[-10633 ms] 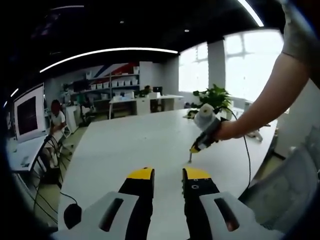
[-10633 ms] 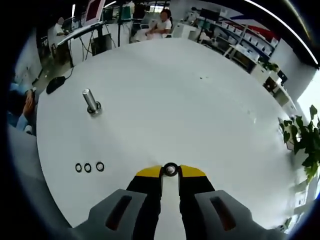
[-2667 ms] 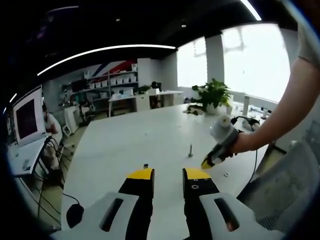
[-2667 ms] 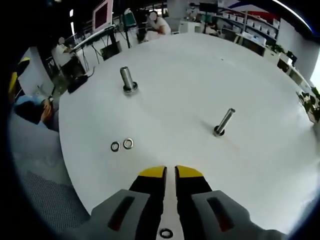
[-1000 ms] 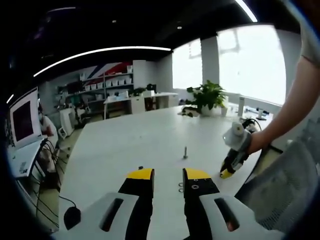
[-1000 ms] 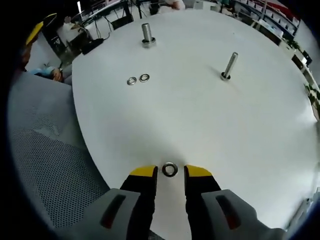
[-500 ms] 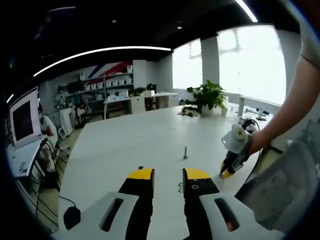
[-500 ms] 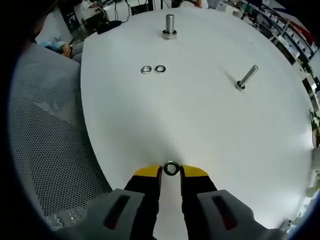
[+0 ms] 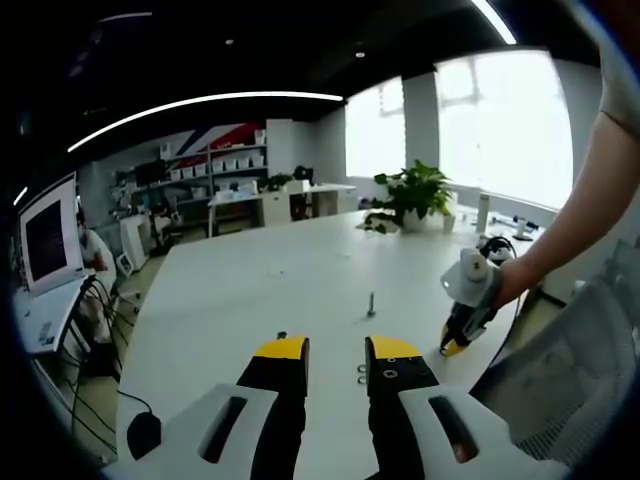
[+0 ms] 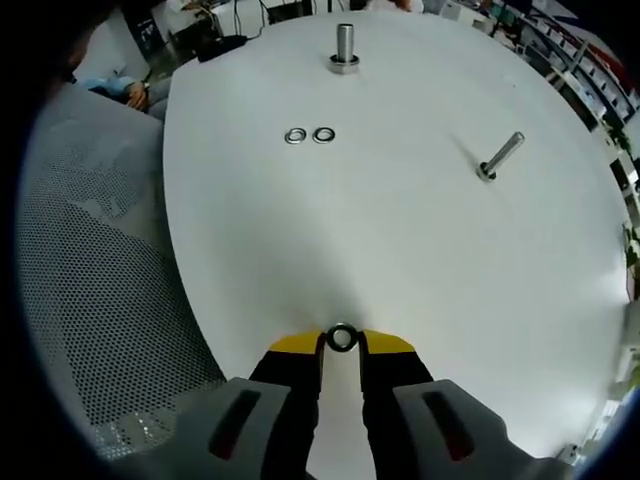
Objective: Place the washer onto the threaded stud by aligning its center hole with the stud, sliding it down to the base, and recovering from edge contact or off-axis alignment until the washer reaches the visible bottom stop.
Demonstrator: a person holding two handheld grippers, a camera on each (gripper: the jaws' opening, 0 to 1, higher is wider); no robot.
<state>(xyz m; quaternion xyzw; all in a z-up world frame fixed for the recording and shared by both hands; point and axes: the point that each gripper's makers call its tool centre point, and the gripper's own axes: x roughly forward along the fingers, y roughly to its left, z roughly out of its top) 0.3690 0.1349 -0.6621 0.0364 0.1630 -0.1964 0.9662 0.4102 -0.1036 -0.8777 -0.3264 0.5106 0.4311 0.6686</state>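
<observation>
Washer (image 10: 342, 338) sits pinched between the tips of the right gripper (image 10: 341, 345), jaws nearly closed on it. Thin stud (image 10: 499, 156) stands far off to the right. Left gripper (image 9: 335, 349) hangs empty, jaws a little apart.

daylight from the blown-out windows (image 9: 500, 130) and ceiling light strips (image 9: 210, 103) leaves the left gripper view's dim room contrasty. the white counter (image 10: 400, 230) is evenly bright with faint shadows, and fisheye bending softens both views' edges.
</observation>
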